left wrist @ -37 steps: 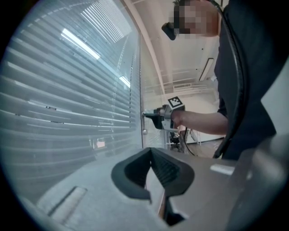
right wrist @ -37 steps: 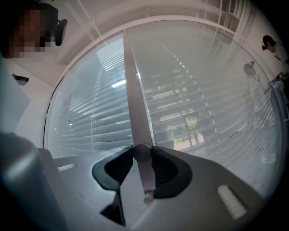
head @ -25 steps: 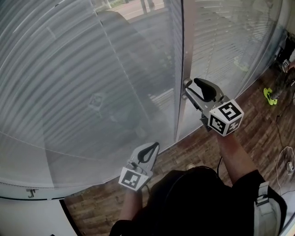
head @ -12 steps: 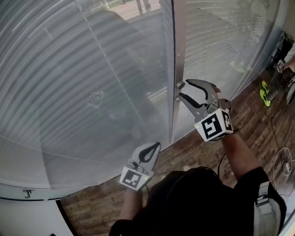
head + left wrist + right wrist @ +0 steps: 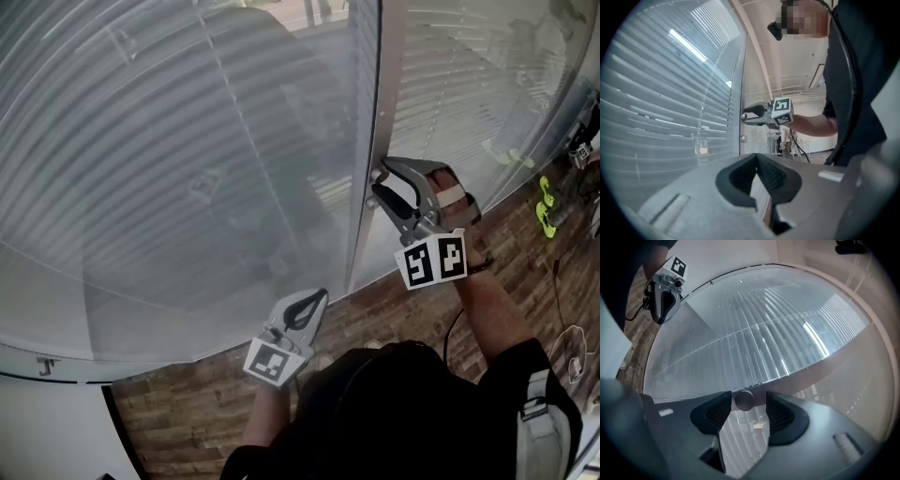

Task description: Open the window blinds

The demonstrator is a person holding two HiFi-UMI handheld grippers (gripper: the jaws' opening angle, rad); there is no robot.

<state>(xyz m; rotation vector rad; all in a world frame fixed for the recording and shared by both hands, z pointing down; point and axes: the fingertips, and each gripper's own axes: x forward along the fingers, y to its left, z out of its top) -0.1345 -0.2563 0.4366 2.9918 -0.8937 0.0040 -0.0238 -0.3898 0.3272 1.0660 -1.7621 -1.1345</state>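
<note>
Grey slatted blinds point(image 5: 187, 141) hang behind the curved glass, either side of an upright metal frame post point(image 5: 375, 84). A small round knob point(image 5: 380, 175) sticks out of that post. My right gripper point(image 5: 379, 185) reaches level to it with one jaw on each side. In the right gripper view the knob point(image 5: 744, 400) sits between the pads point(image 5: 715, 412), with a gap on its right side; the jaws are opening. My left gripper point(image 5: 306, 307) hangs lower, in front of the left pane, shut on nothing point(image 5: 757, 161). The left gripper view shows the right gripper point(image 5: 751, 114) at the post.
A wooden floor point(image 5: 375, 314) runs along the foot of the windows. Yellow-green items point(image 5: 545, 202) and cables lie at the far right. A white sill point(image 5: 56, 412) with a small hook is at the lower left. The person's dark torso fills the bottom middle.
The right gripper has rolled about its own axis at the knob, so its marker cube now hangs below the hand. Its jaws stand a little wider. The left gripper has kept still.
</note>
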